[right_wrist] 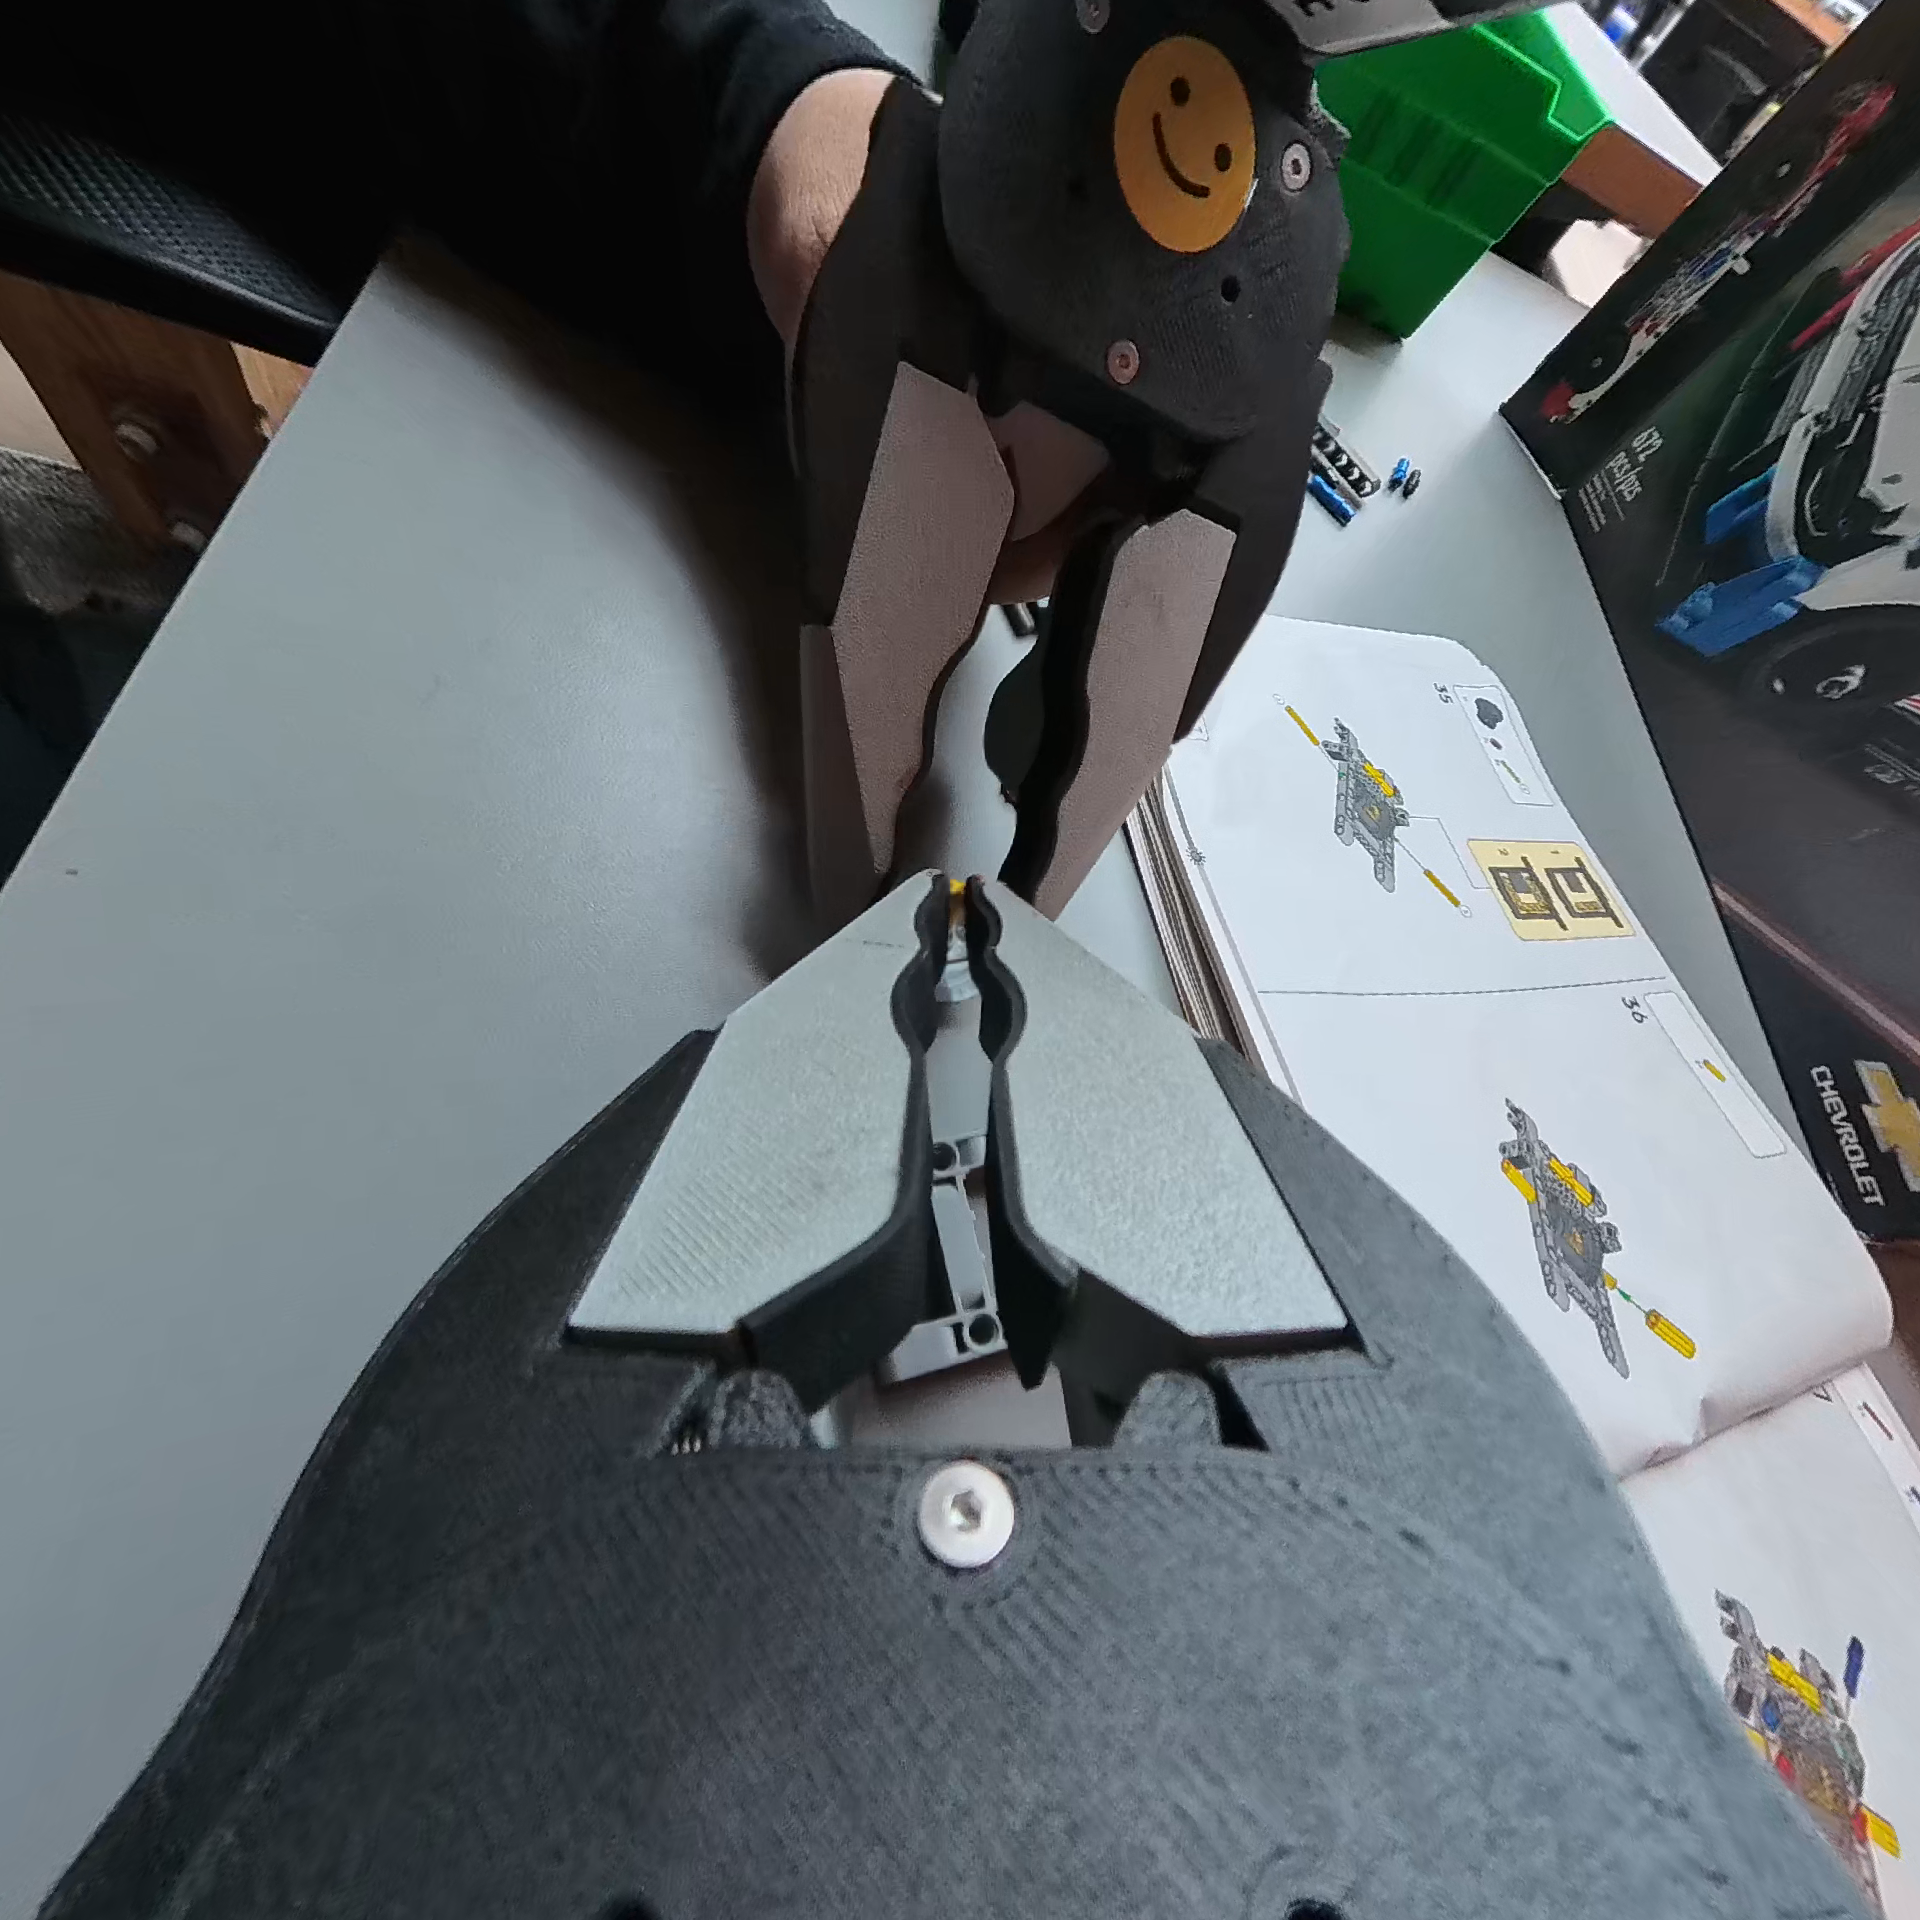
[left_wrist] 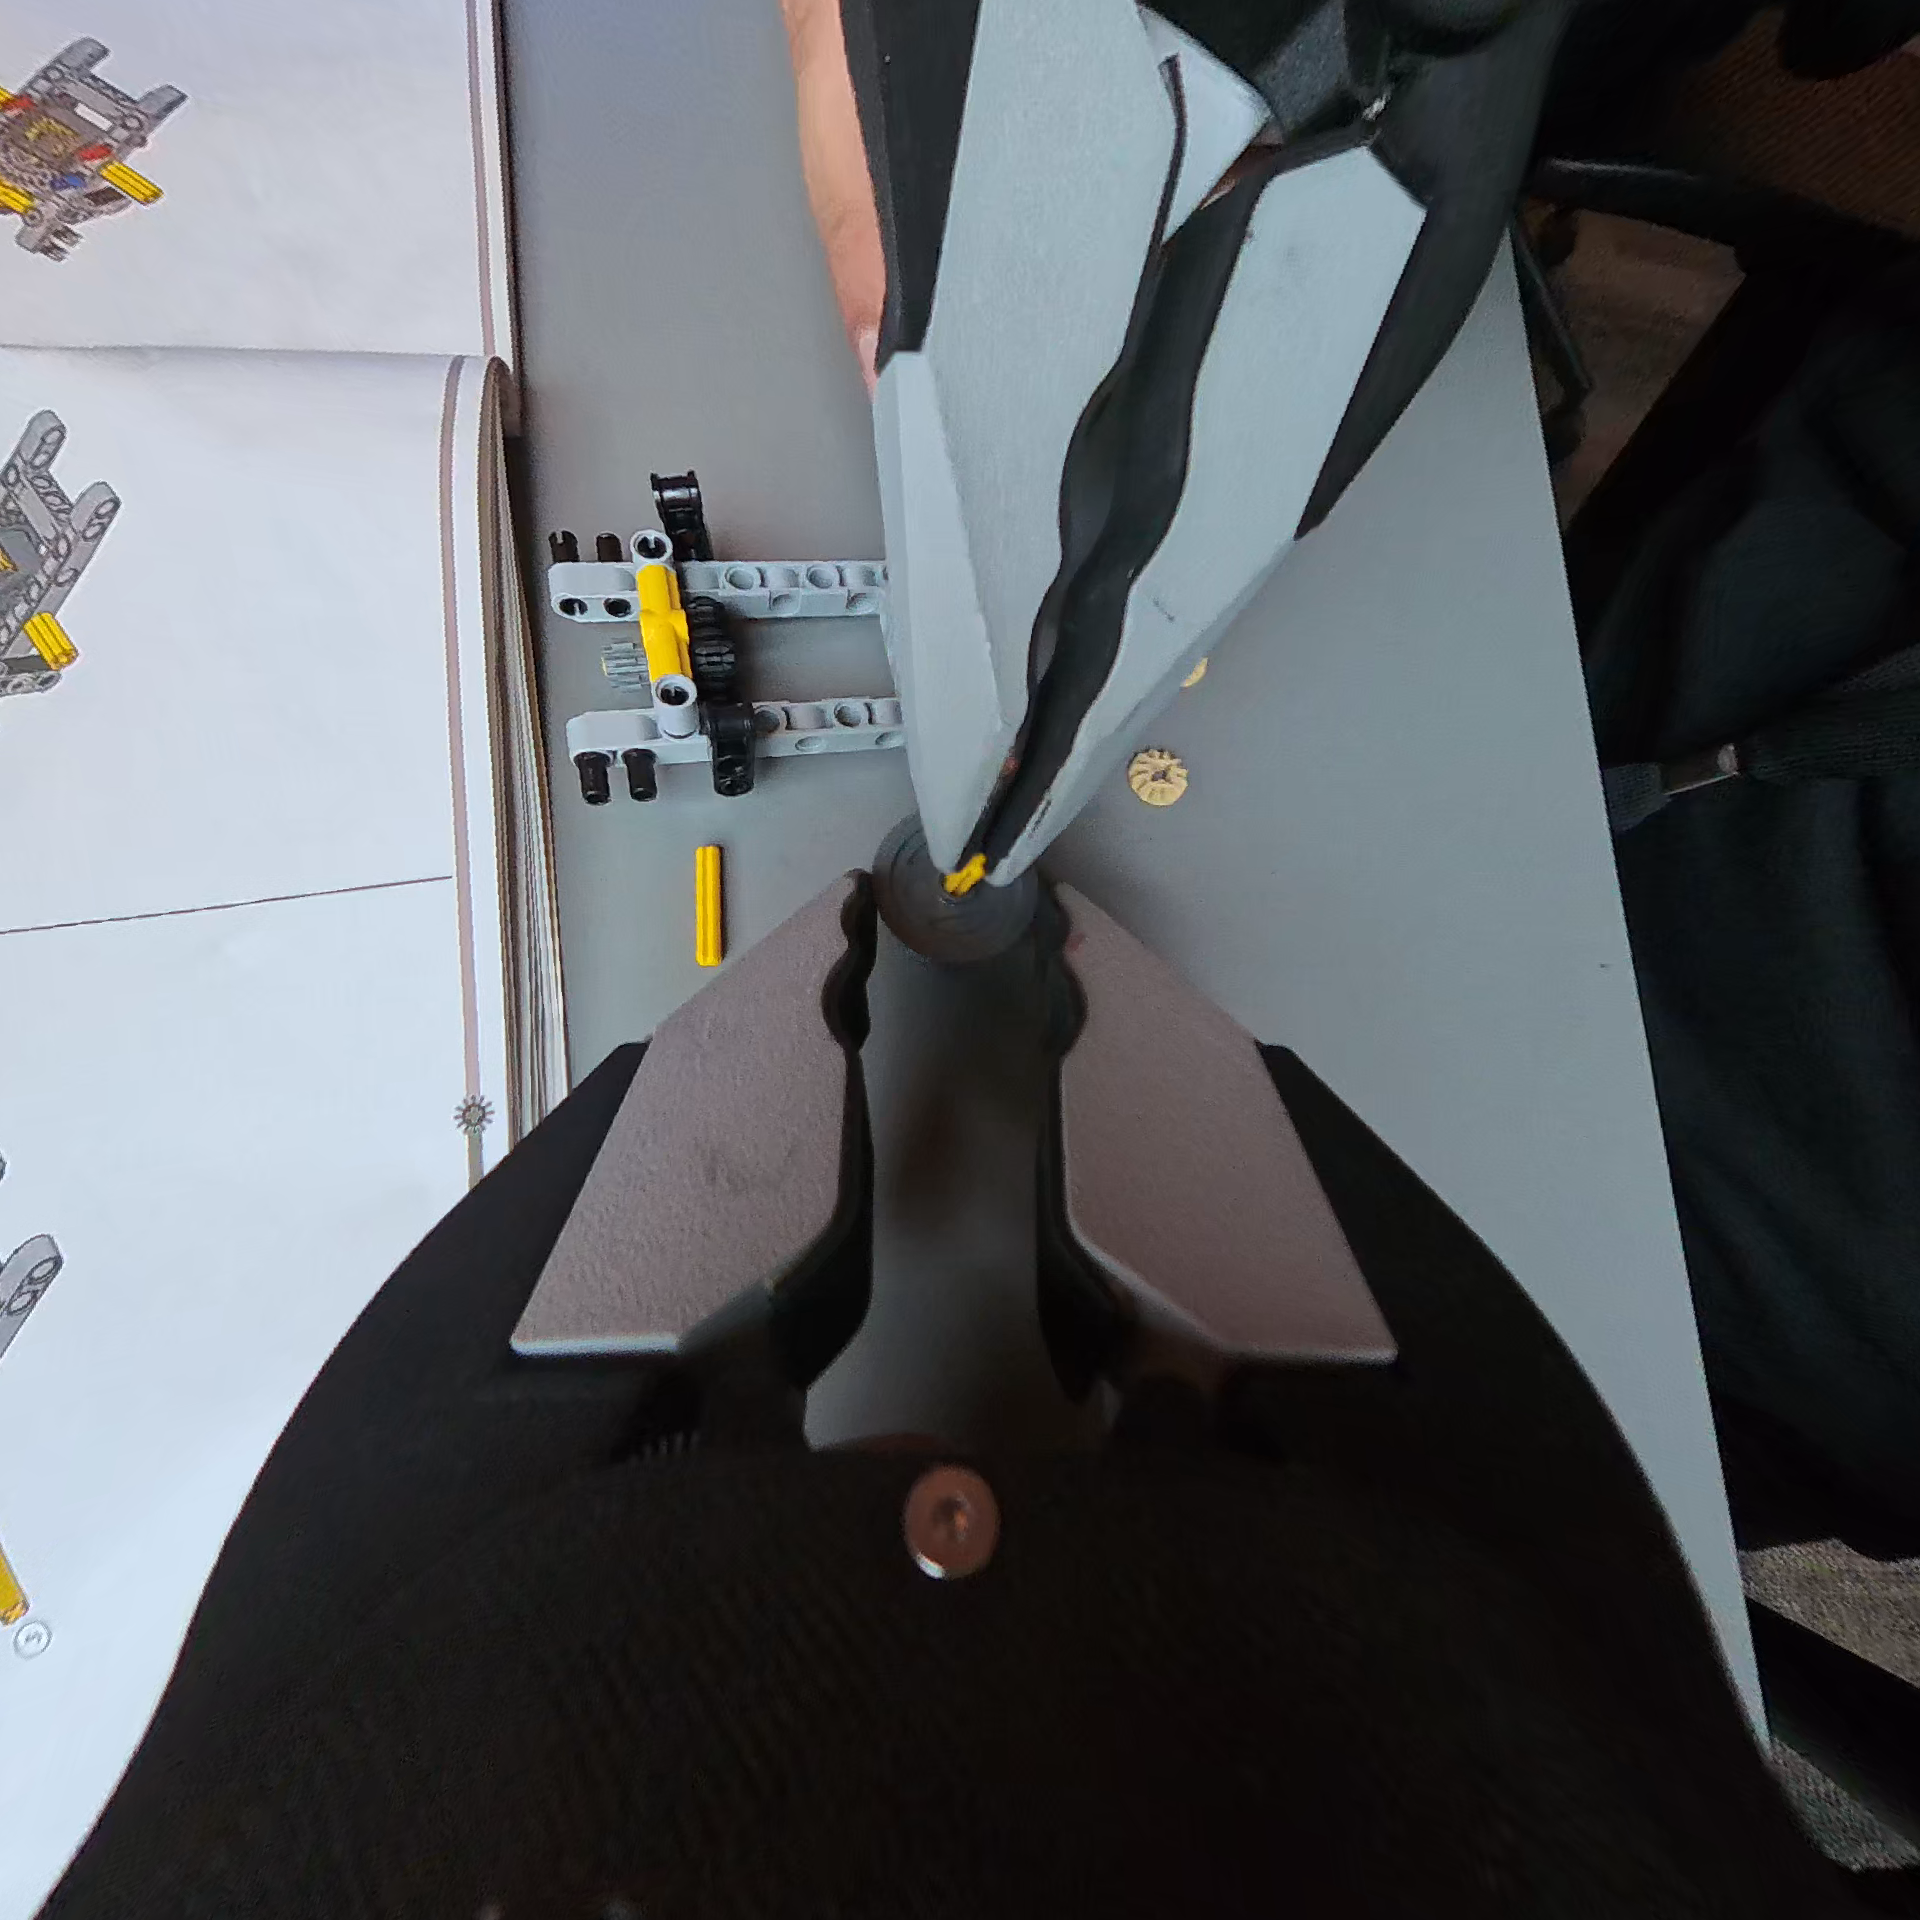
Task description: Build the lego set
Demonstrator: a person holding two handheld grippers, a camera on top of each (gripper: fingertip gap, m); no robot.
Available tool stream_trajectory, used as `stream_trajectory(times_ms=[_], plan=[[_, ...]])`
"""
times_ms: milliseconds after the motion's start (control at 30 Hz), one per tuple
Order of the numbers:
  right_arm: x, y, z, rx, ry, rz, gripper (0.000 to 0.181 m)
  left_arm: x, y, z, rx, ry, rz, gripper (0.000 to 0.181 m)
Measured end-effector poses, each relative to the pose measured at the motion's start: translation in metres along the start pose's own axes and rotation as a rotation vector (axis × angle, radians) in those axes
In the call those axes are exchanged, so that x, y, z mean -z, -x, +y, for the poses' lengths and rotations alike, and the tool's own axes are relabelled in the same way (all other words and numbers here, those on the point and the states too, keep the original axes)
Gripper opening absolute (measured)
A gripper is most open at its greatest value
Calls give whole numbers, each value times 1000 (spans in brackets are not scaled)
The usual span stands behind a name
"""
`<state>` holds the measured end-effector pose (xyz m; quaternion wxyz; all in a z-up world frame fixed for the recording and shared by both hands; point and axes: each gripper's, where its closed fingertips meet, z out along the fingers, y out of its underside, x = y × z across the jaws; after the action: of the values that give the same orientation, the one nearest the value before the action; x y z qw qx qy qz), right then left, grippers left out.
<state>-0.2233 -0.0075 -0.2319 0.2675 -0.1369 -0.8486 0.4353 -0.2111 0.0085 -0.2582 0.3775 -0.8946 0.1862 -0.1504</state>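
In the left wrist view my left gripper point(left_wrist: 956, 909) is closed around a dark grey round piece point(left_wrist: 951, 925), one fingertip on each side, just above the table. My right gripper point(left_wrist: 971, 868) comes down from the top, shut on a short yellow axle point(left_wrist: 961, 878) whose end sits at the centre of the round piece. In the right wrist view my right gripper point(right_wrist: 956, 894) pinches the yellow axle point(right_wrist: 954, 889) at its tips, and the left gripper point(right_wrist: 961, 847) stands right behind. A grey frame assembly point(left_wrist: 717, 665) with yellow and black parts lies on the table beyond.
A loose yellow axle point(left_wrist: 709, 904) and two tan bevel gears point(left_wrist: 1156, 776) lie on the grey table point(left_wrist: 1351, 987). The open instruction booklet point(left_wrist: 260, 727) lies at the left. The set's box point(right_wrist: 1818, 520), a green bin point(right_wrist: 1455, 135) and small pins point(right_wrist: 1351, 483) are farther off. Less than 4 cm separates the two grippers' tips.
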Motion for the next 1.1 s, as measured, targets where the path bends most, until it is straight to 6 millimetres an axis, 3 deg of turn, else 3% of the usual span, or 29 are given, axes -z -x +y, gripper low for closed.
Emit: stream_trajectory(times_ms=[700,1100], plan=[[2,-6,3,-138,-16,-50,0,0,5,0,13,-7,-22,27],[6,-19,10,-354,-19,-120,0,8,10,-9,379,-124,194,30]])
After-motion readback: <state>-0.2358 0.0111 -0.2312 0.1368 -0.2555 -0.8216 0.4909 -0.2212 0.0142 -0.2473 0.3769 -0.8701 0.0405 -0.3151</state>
